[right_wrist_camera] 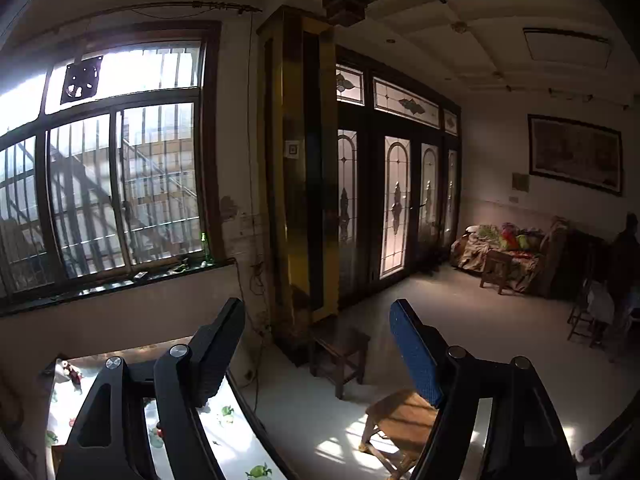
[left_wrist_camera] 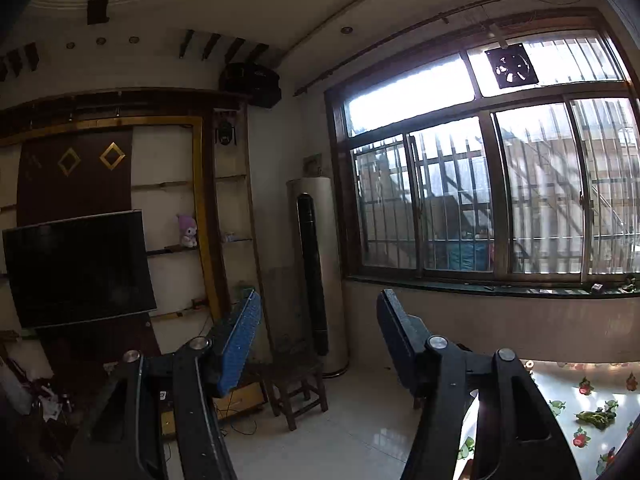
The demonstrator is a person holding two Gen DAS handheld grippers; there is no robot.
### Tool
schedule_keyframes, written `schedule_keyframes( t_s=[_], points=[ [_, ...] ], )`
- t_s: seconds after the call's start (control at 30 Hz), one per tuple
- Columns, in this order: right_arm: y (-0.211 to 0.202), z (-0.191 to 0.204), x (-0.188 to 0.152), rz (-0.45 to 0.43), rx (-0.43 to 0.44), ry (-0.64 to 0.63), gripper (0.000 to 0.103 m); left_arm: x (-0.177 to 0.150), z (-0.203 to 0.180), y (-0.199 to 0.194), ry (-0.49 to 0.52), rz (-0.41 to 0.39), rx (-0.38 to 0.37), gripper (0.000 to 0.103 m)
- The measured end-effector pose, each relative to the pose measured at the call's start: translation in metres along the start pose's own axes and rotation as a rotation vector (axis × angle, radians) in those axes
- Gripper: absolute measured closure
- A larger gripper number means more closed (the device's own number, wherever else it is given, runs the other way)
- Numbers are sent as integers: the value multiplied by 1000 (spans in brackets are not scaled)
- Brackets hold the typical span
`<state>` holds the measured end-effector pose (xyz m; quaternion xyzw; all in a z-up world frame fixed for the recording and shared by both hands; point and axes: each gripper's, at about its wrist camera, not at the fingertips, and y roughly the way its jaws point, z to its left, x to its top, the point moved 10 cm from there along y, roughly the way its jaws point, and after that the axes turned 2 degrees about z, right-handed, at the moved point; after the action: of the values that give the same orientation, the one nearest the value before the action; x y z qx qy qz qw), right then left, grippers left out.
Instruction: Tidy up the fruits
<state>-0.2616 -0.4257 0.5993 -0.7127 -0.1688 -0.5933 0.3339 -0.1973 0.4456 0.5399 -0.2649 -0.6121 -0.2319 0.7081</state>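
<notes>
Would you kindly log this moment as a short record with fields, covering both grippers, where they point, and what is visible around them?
left gripper: open, nothing between the fingers, pointing across the room
right gripper: open, nothing between the fingers, pointing across the room
table: fruit-print tablecloth at the lower edge of both views
fruit: none clearly visible; a small green item on the cloth, too unclear to name
ahead of left: television, dark wooden stool, barred window
ahead of right: glass-panelled doors, light wooden stool

barred window bright | TV on wall unit | tile floor | glass doors | sofa
</notes>
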Motion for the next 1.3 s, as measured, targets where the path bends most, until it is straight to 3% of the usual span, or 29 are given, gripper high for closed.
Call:
schedule_keyframes(
  t_s=[0.07, 0.13, 0.23, 0.37, 0.5, 0.6, 0.67, 0.8, 0.9, 0.93, 1.03, 1.2, 1.3],
  points=[
    [-5, 7, 11, -41, -47, -34, 19, -13, -15, 6, 5, 16, -72, 39],
    [2, 31, 1, -51, 39, -47, 13, -38, -42, 12, 25, 35, -146, 33],
    [41, 85, -41, 25, 190, -103, 12, -92, -96, 17, 60, 94, -294, 33],
    [92, 172, -132, 150, 380, -179, 12, -185, -184, 12, 80, 230, -540, 33],
    [124, 258, -245, 281, 596, -188, 12, -287, -270, -9, 71, 390, -767, 33],
    [128, 317, -333, 358, 748, -211, 12, -351, -324, -22, 63, 510, -871, 33],
    [129, 353, -386, 373, 771, -295, 12, -388, -358, -35, 63, 593, -944, 33],
    [117, 420, -476, 405, 884, -434, 13, -443, -400, -55, 119, 662, -980, 35],
    [105, 456, -530, 470, 986, -496, 33, -472, -423, -58, 191, 680, -964, 45],
    [100, 468, -544, 491, 1014, -513, 34, -482, -429, -59, 209, 694, -965, 51],
    [96, 498, -575, 520, 1066, -564, 44, -507, -436, -62, 237, 743, -958, 55],
    [89, 524, -609, 556, 1121, -614, 44, -532, -443, -62, 273, 804, -958, 55],
    [99, 528, -619, 590, 1130, -590, 44, -531, -450, -64, 294, 793, -962, 55]
  ],
)
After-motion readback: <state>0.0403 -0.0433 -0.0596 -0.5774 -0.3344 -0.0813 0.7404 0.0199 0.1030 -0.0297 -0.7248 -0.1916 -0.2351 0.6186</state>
